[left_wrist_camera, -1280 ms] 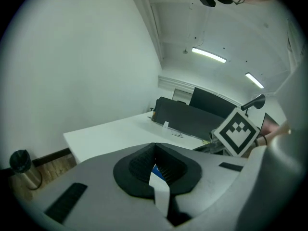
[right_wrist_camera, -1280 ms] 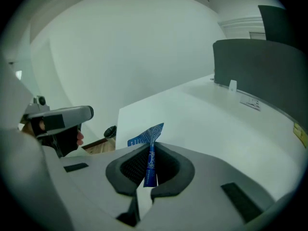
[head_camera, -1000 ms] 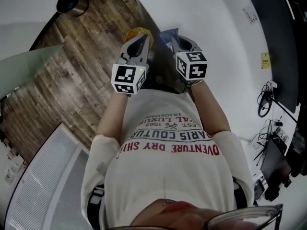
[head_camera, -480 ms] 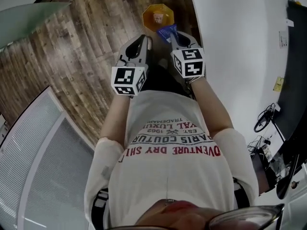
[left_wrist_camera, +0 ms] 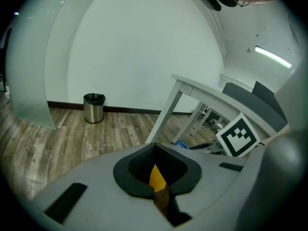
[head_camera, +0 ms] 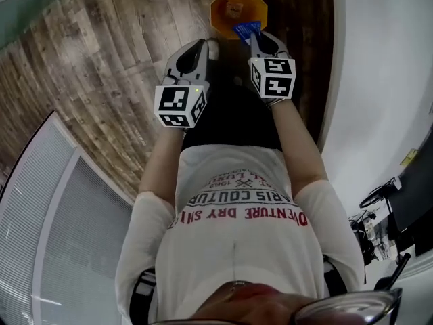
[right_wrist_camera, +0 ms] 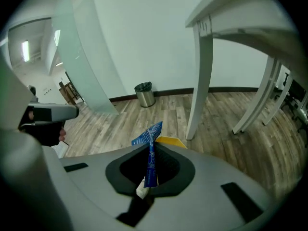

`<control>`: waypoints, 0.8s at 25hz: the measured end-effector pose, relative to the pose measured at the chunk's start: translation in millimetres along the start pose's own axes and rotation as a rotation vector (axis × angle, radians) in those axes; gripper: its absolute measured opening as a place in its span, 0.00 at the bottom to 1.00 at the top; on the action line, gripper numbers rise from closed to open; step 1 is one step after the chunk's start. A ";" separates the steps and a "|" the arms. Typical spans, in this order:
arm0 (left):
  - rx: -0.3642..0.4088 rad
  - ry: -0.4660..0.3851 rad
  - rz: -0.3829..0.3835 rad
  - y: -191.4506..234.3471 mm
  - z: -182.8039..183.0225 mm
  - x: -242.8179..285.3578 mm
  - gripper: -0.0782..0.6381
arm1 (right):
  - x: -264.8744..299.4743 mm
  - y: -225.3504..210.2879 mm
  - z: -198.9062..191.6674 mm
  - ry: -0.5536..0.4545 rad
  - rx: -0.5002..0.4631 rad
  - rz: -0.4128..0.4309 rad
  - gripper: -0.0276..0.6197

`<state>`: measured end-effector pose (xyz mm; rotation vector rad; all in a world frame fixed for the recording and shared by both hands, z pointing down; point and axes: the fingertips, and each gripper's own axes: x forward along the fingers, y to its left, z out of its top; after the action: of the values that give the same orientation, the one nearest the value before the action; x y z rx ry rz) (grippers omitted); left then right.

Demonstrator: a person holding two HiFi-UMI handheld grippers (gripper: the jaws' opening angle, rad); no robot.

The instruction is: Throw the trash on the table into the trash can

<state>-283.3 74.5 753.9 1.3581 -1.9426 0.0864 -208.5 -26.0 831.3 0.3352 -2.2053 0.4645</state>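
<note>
While you lean over the wood floor, your right gripper [head_camera: 255, 38] clenched on blue wrapper [head_camera: 246, 28], just below orange trash can [head_camera: 218, 12] at top centre, your left gripper [head_camera: 199, 47] pinched shut, yellow sliver in slit, unidentifiable.

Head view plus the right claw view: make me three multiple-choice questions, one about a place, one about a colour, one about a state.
1. Where does the orange trash can stand?
A. on the white table
B. on the wooden floor
C. on a chair

2. What colour is the wrapper in the right claw?
A. red
B. green
C. blue

3. How is the right claw?
A. wide open and empty
B. shut on the wrapper
C. out of every view

Answers:
1 B, the head view shows planks all around it.
2 C, the right claw view shows it is blue.
3 B, its jaws pinch the wrapper along their seam.
</note>
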 end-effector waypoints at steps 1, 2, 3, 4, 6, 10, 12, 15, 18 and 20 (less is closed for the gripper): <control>0.003 0.003 -0.002 10.4 -8.5 14.0 0.14 | 19.8 -5.5 -9.4 0.008 0.000 -0.004 0.09; 0.006 0.004 -0.004 20.1 -16.7 27.5 0.14 | 39.1 -10.9 -18.7 0.017 -0.004 -0.007 0.09; 0.008 0.005 -0.005 29.3 -24.9 40.0 0.14 | 57.6 -15.7 -28.3 0.027 -0.011 -0.008 0.09; 0.010 0.007 -0.006 38.4 -33.4 51.4 0.14 | 75.3 -19.8 -37.8 0.037 -0.015 -0.006 0.09; 0.007 0.014 -0.002 56.2 -50.3 72.2 0.14 | 108.6 -27.8 -56.1 0.057 -0.008 -0.005 0.09; -0.007 0.027 -0.001 84.7 -82.2 109.8 0.14 | 167.7 -42.8 -86.3 0.106 0.002 -0.008 0.09; -0.002 0.035 -0.008 92.7 -97.2 124.8 0.14 | 191.5 -47.0 -99.3 0.126 0.000 0.001 0.09; 0.004 0.047 -0.021 100.7 -115.0 143.2 0.14 | 217.5 -49.1 -117.0 0.141 0.010 0.044 0.09; 0.002 0.054 -0.020 108.6 -121.4 152.6 0.14 | 232.3 -49.8 -129.5 0.156 0.027 0.070 0.15; -0.004 0.056 -0.020 110.2 -119.3 151.8 0.14 | 234.9 -51.6 -133.3 0.173 0.038 0.059 0.41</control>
<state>-334.7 57.6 969.5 1.3577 -1.8813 0.1101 -241.3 -32.7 1104.2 0.2412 -2.0442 0.5481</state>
